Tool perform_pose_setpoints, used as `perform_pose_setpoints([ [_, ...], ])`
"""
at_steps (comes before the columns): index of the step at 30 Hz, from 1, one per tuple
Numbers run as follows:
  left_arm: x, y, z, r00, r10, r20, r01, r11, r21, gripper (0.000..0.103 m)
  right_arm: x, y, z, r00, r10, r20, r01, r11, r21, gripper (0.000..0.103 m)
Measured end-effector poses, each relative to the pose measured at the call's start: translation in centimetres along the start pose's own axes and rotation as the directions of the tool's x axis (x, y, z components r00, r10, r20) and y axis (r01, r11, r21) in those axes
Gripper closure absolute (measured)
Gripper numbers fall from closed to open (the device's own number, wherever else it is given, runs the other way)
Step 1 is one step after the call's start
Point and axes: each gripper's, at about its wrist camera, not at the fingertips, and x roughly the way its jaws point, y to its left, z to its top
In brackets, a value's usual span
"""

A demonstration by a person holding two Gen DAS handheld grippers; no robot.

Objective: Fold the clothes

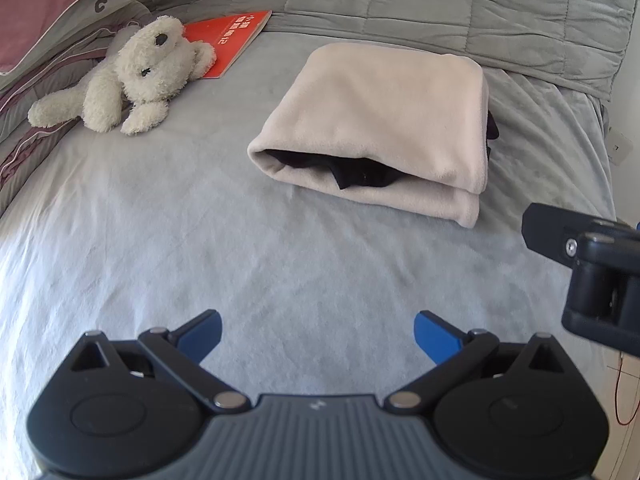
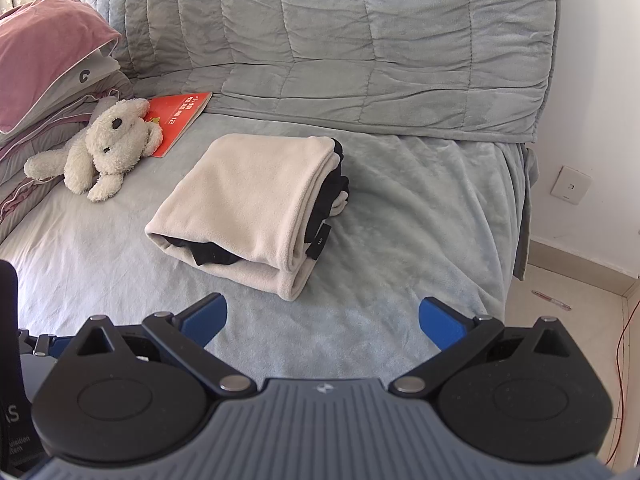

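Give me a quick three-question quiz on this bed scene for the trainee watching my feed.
1. True or false: the left hand-held gripper is shut on the beige folded garment.
2. Multiple choice: the red book lies (A) under the folded garment, (B) partly under the white plush toy, (C) on the floor.
3. Fill in: the fabric peeking out of the beige bundle's near opening is ____ in colour.

Key
1. False. Both the left and the right hand-held gripper are open, hold nothing and sit short of the garment.
2. B.
3. Black.
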Motion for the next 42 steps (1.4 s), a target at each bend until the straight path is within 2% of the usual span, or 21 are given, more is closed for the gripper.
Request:
perform_pose_setpoints([
  [9, -0.6, 0.7, -0.9, 1.000, 0.018, -0.004, -0.018, 0.999, -0.033, 0.001, -0.3, 0.2, 0.0, 1.000, -0.008, 0.008, 0.008, 1.000, -0.015, 0.000],
  [16, -2.2, 1.5, -2.1, 0.998, 0.065, 0.000, -0.065, 0.996, -0.059, 0.001, -1.1, 0.7, 0.0, 1.000, -0.016, 0.023, 0.017, 0.999, -0.045, 0.000],
  [27, -4.5, 1.5, -3.7, 0.998, 0.063, -0.010, -0.063, 0.995, -0.073, 0.001, -3.2, 1.0, 0.1, 0.999, -0.019, 0.050, 0.023, 0.996, -0.083, 0.000],
  [35, -7.3, 1.7, -5.6, 0.998, 0.068, -0.011, -0.068, 0.992, -0.102, 0.001, -5.6, 0.9, -0.4, 0.999, 0.018, 0.042, -0.012, 0.991, -0.136, 0.000],
  [42, -10.0, 2.9, -7.9, 1.000, 0.020, -0.018, -0.023, 0.987, -0.158, 0.001, -7.6, 1.3, -1.2, 0.999, 0.043, 0.019, -0.040, 0.988, -0.147, 0.000],
])
